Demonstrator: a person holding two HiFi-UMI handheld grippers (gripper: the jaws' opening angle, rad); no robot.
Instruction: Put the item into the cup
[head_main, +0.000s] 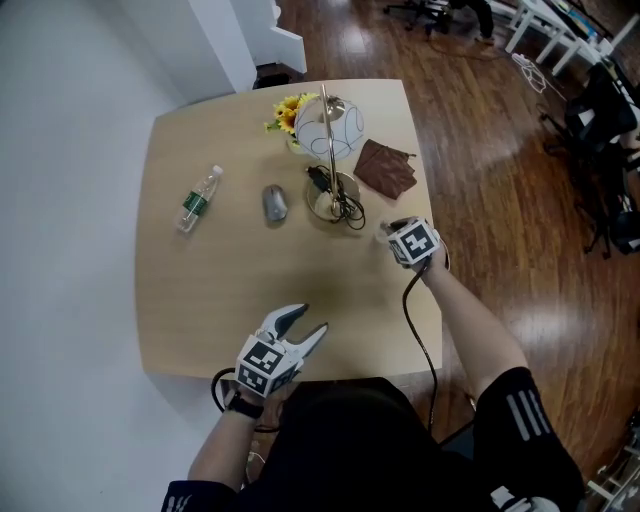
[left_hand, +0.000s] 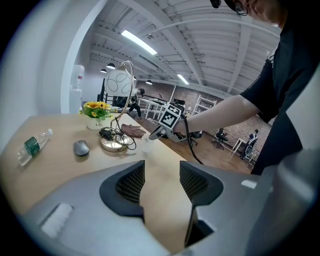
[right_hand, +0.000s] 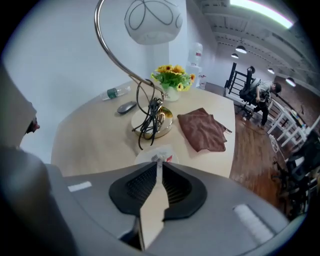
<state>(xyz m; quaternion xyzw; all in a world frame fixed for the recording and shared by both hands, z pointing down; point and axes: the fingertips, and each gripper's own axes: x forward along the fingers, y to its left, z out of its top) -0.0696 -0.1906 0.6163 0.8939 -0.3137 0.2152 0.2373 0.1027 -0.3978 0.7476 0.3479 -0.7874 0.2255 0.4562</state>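
Note:
My right gripper (head_main: 392, 231) hangs over the table's right side, just past the lamp base. In the right gripper view its jaws stand a narrow slit apart. A small white and grey item (right_hand: 159, 160) sits right at their tips, above a clear cup (right_hand: 152, 156) with a red and white patch inside. Whether the pads still touch the item I cannot tell. The left gripper view shows the cup (left_hand: 146, 144) below the right gripper's tips. My left gripper (head_main: 305, 325) rests open near the table's front edge with nothing between its jaws.
A lamp with a white globe shade (head_main: 328, 125) and a gold base (head_main: 333, 198) wound with black cable stands at the back. Beside it lie a brown cloth (head_main: 385, 168), a grey mouse (head_main: 275, 203), a water bottle (head_main: 198, 199) and a pot of yellow flowers (head_main: 288, 110).

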